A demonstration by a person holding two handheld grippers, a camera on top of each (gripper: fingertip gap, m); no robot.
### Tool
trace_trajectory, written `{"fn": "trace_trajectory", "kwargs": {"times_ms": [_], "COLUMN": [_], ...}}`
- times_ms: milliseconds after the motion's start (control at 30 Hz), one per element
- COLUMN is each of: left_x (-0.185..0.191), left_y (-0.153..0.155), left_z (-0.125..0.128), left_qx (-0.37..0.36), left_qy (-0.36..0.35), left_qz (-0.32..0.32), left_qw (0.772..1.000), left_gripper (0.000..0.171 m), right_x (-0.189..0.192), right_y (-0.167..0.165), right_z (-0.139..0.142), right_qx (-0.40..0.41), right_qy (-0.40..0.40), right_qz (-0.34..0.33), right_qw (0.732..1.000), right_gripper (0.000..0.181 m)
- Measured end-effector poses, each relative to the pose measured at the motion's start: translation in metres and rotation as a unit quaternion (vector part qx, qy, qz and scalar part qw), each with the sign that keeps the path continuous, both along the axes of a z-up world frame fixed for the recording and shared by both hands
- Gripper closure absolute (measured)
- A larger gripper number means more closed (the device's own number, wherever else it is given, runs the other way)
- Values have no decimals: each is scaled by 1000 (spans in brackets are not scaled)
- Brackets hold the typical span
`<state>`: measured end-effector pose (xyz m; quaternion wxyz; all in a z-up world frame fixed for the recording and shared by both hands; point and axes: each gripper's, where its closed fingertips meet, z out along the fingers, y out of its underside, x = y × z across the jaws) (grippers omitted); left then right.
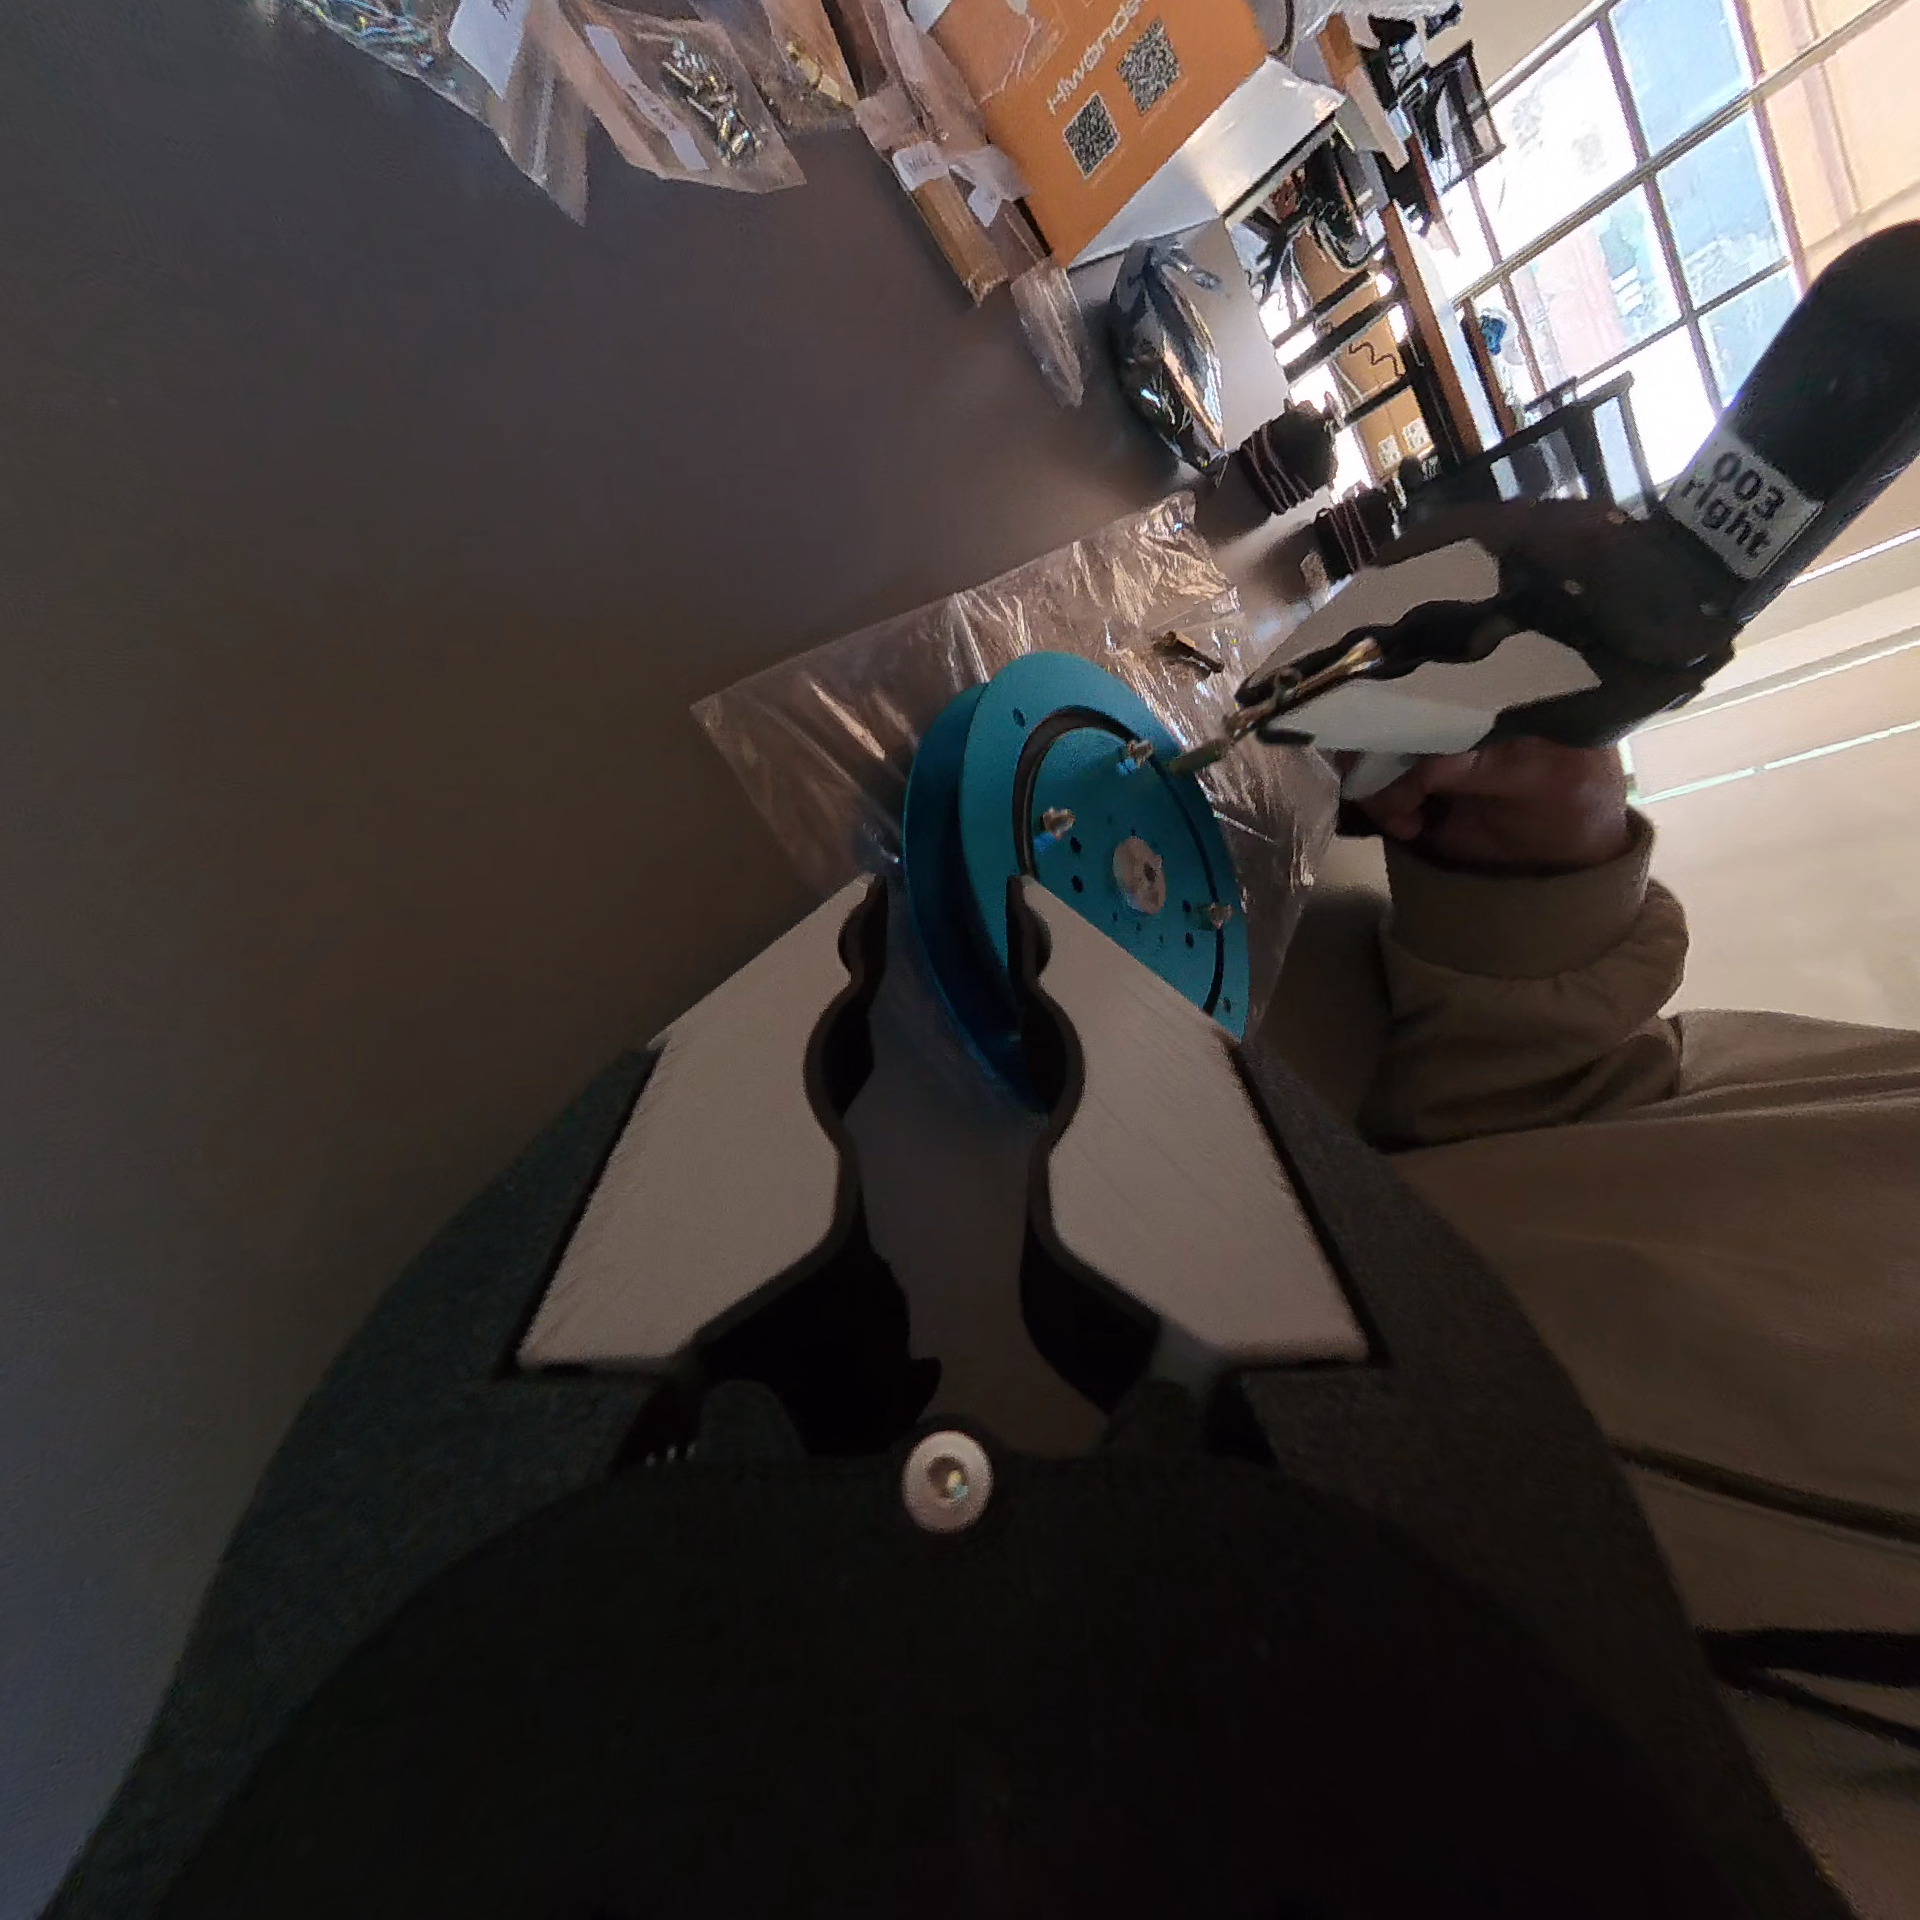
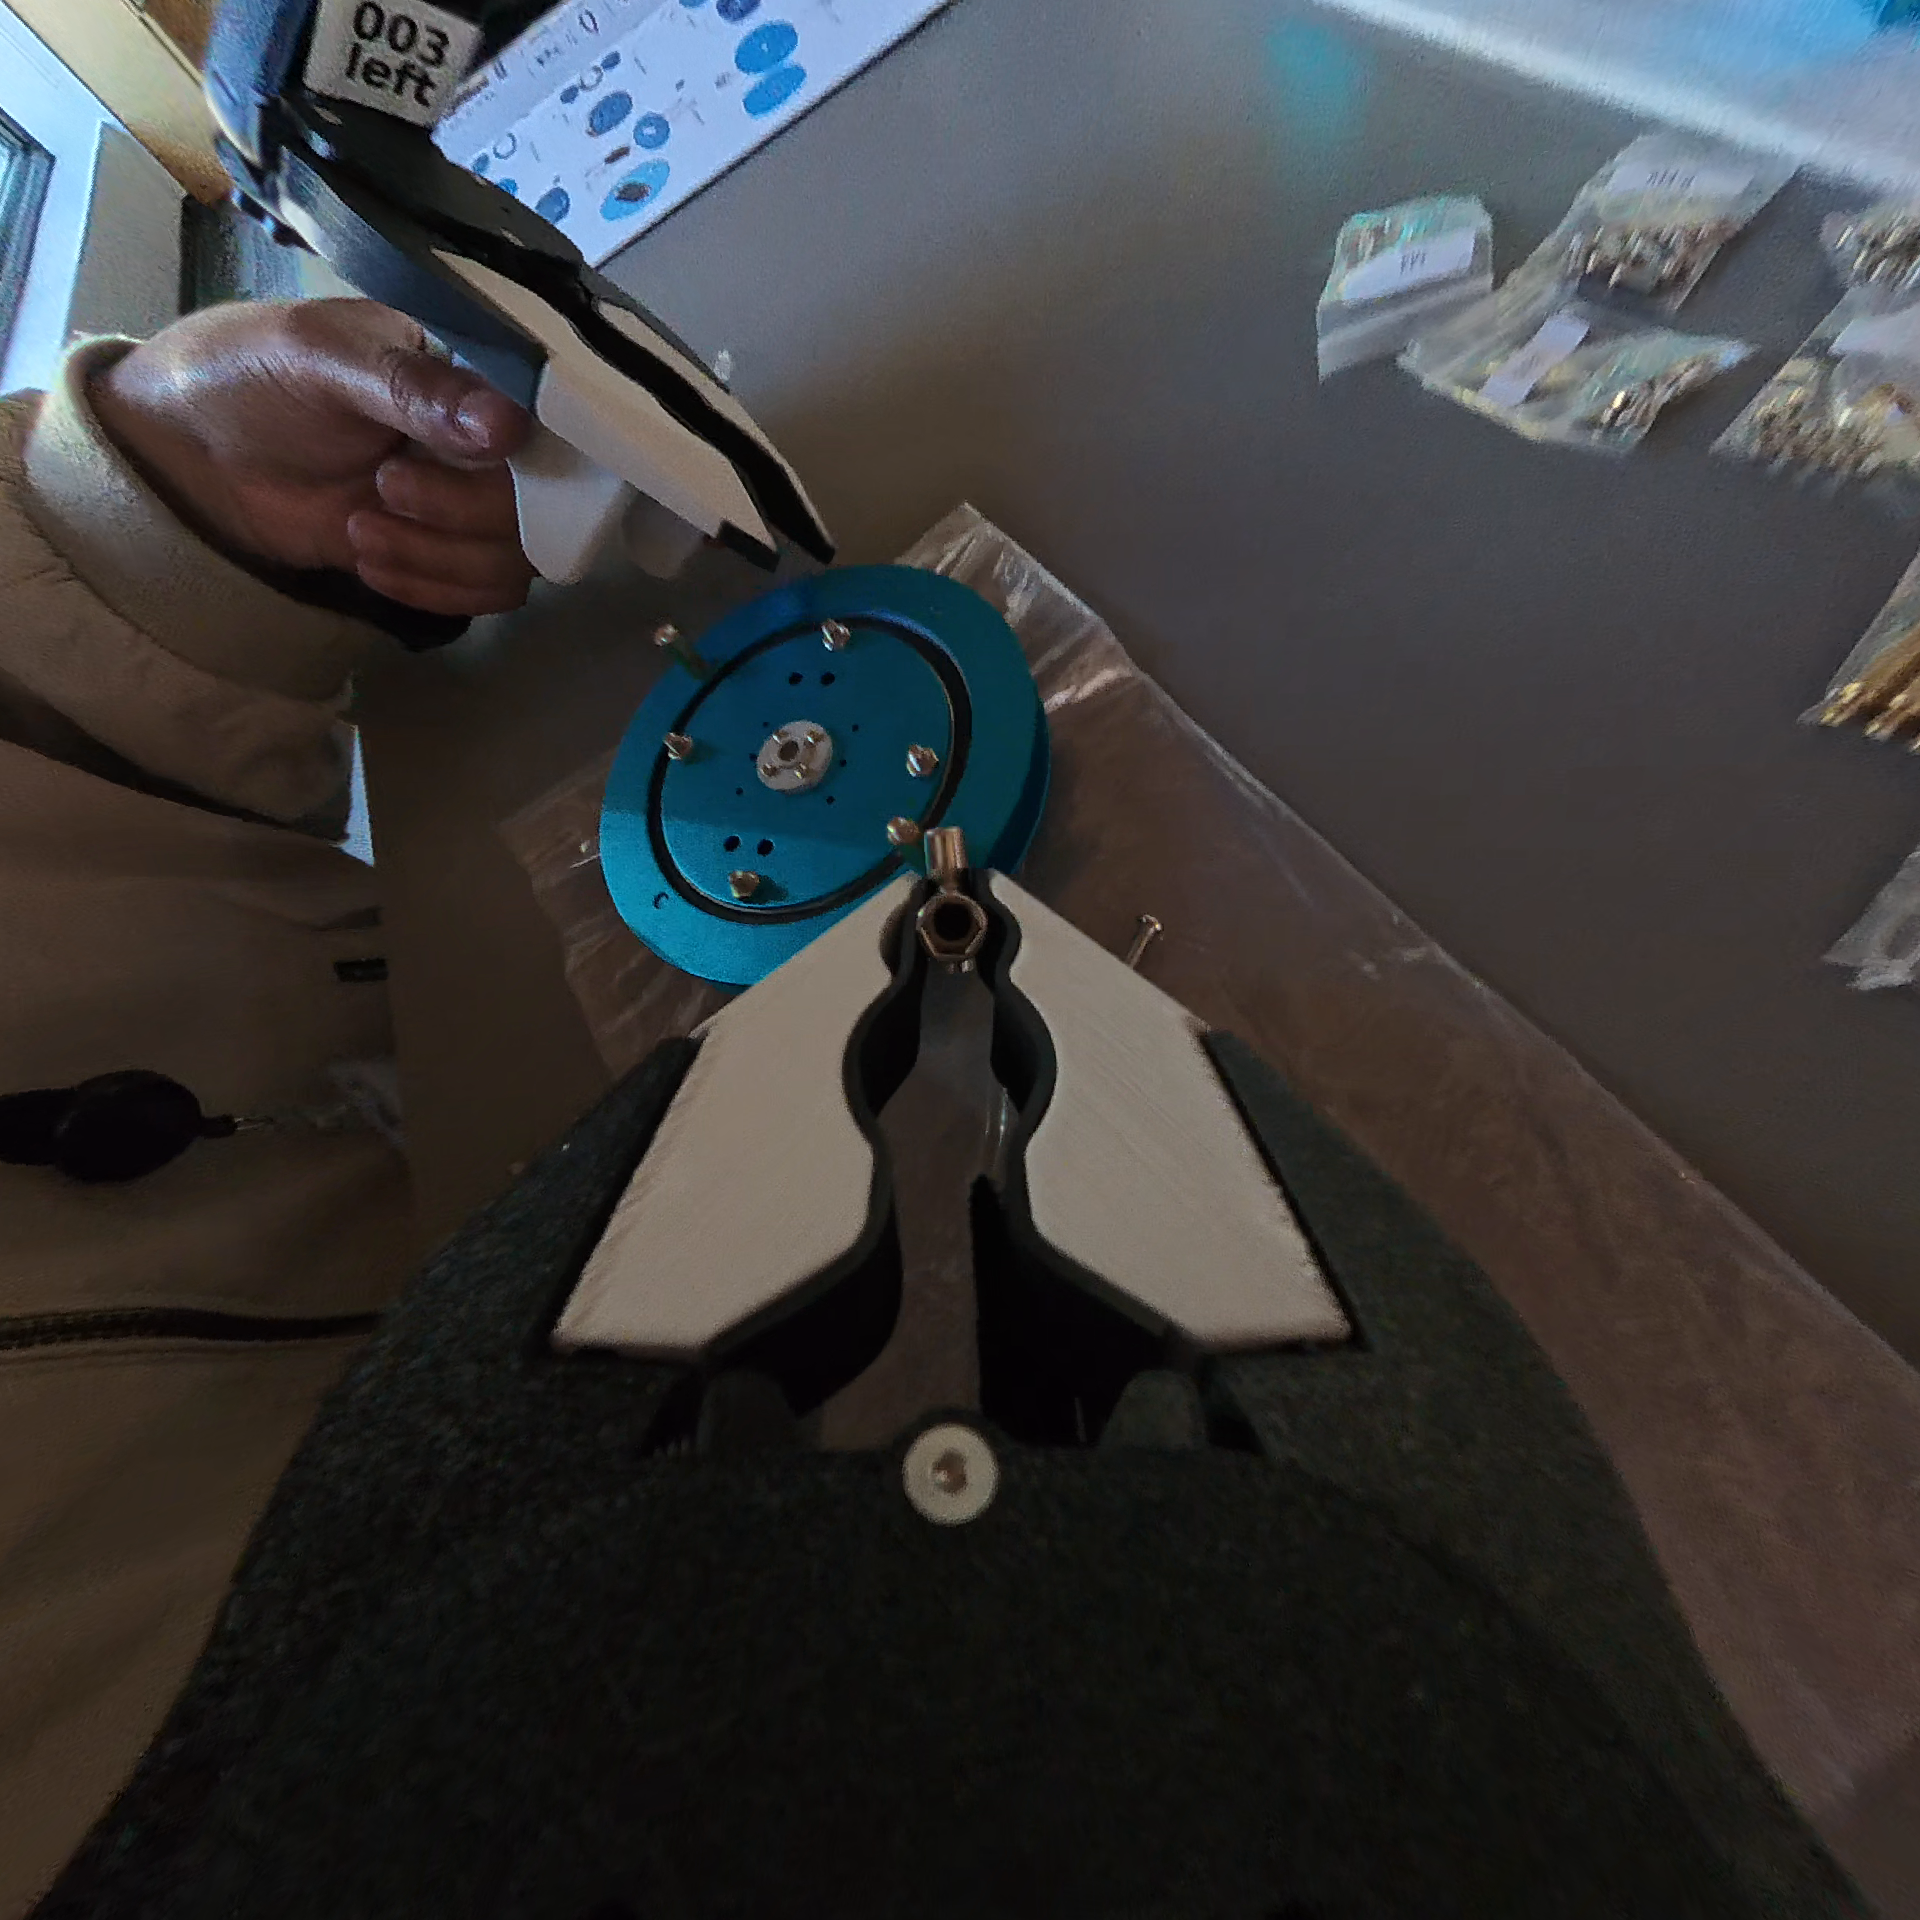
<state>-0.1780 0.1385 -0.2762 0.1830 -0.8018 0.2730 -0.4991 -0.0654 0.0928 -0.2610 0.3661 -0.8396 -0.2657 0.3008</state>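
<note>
The left gripper [image 1: 951, 894] clamps the rim of a blue disc assembly [image 1: 1117, 862], two stacked round plates held on edge above a clear plastic bag [image 1: 914, 686] on the grey tabletop [image 1: 416, 520]. In the right wrist view the disc [image 2: 821, 769] sits just past the right gripper's tips, at 11 o'clock from them, with a black ring inset in its face and a silver hub [image 2: 795, 753] at centre. Six small screw heads stand on that face; one [image 2: 667, 636] at the disc's 10 o'clock pokes up on a longer shank.

The right gripper [image 2: 951, 914] is pinched narrow on one brass hex standoff [image 2: 948, 925], its silver threaded end touching or just short of the disc rim at 5 o'clock. One loose screw [image 2: 1143, 930] lies on the bag at 3 o'clock from the tips. At least five bags of brass hardware [image 2: 1621, 223] lie at 1 to 2 o'clock, and a printed sheet [image 2: 665, 114] at 11 o'clock. A hand [image 2: 343, 457] in a beige sleeve grips the left gripper's handle.
</note>
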Motion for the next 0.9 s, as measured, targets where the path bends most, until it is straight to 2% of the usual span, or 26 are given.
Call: {"fn": "trace_trajectory", "kwargs": {"times_ms": [67,133,233,333,400,567,700,767,800,833,900], "left_x": [-10,-19,-17,-19,-15,-6,-1,1,1,2,3], "left_y": [-6,-15,-36,-45,-47,-47,-49,-48,-48,-48,-49], "left_z": [-6,-17,-5,-10,-12,-11,-13,-13,-13,-12,-9], "left_qx": [41,108,224,301,329,319,317,311,307,303,295], "left_qy": [20,74,76,107,107,81,81,79,76,74,60], "left_qz": [-21,-65,-142,-207,-235,-257,-274,-271,-272,-270,-270], "left_qw": [999,989,961,925,908,908,905,908,909,911,915], "left_gripper": [150,153,156,154,150,149,148,149,157,169,171], "right_x": [0,1,-6,-41,-62,-109,-115,-106,-93,-74,-25], "right_y": [-1,-3,-7,-23,-26,-8,3,2,1,0,-6], "right_z": [8,13,23,36,33,20,6,14,16,17,18], "right_qx": [30,48,68,111,114,80,71,69,67,64,43], "right_qy": [-7,-15,-1,9,-12,-38,-97,-93,-105,-126,-170], "right_qz": [0,-3,5,84,123,161,161,154,143,124,70], "right_qw": [1000,999,998,990,986,983,980,981,982,982,982], "right_gripper": [175,175,175,175,174,175,174,174,174,174,175]}}
